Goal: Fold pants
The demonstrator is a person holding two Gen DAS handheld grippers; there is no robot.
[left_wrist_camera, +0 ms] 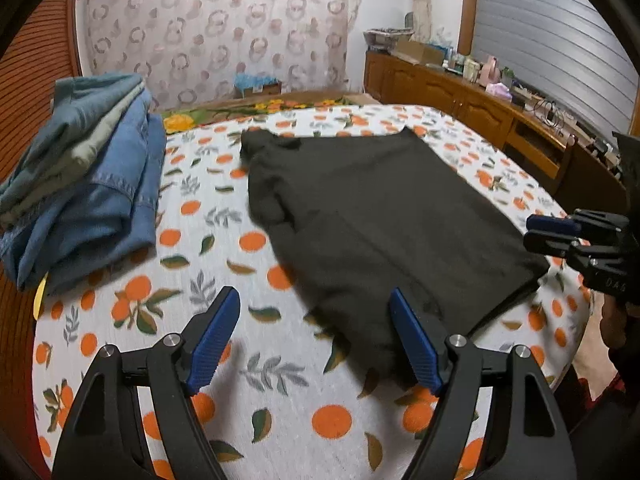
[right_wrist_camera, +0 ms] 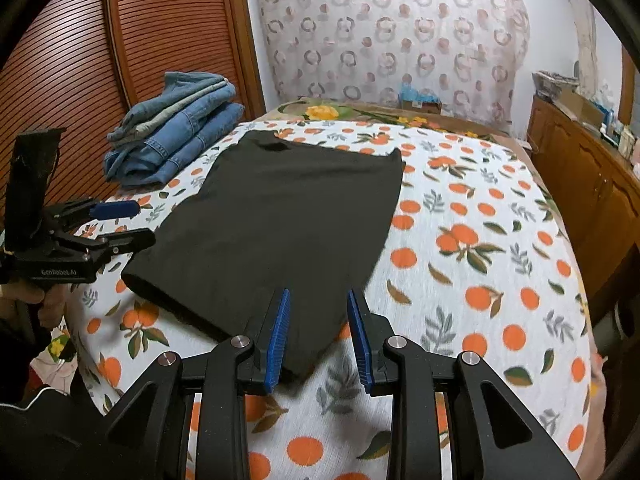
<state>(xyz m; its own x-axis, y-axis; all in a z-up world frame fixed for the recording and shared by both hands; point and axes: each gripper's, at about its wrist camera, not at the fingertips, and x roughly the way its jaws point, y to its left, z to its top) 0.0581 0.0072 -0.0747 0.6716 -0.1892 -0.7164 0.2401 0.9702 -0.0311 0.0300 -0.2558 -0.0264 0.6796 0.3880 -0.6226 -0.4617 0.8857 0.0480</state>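
Observation:
Black pants (left_wrist_camera: 384, 216) (right_wrist_camera: 288, 208) lie flat, folded into a rectangle, on a bed with an orange-print sheet (left_wrist_camera: 224, 360) (right_wrist_camera: 472, 264). My left gripper (left_wrist_camera: 314, 294) hovers over the near left corner of the pants, jaws wide open and empty. It also shows in the right wrist view as the left gripper (right_wrist_camera: 142, 222), at the left edge of the pants. My right gripper (right_wrist_camera: 318, 293) hangs over the near right corner with a narrow gap between its blue pads (right_wrist_camera: 276, 336) and nothing pinched. The right gripper (left_wrist_camera: 528, 232) shows at the pants' right edge.
A stack of folded blue jeans (left_wrist_camera: 88, 184) (right_wrist_camera: 176, 140) sits at the bed's far left. A slatted wooden door (right_wrist_camera: 80, 60) stands behind it. A wooden cabinet (left_wrist_camera: 472, 108) (right_wrist_camera: 580, 176) with clutter runs along the right. A patterned curtain (left_wrist_camera: 216, 28) hangs at the back.

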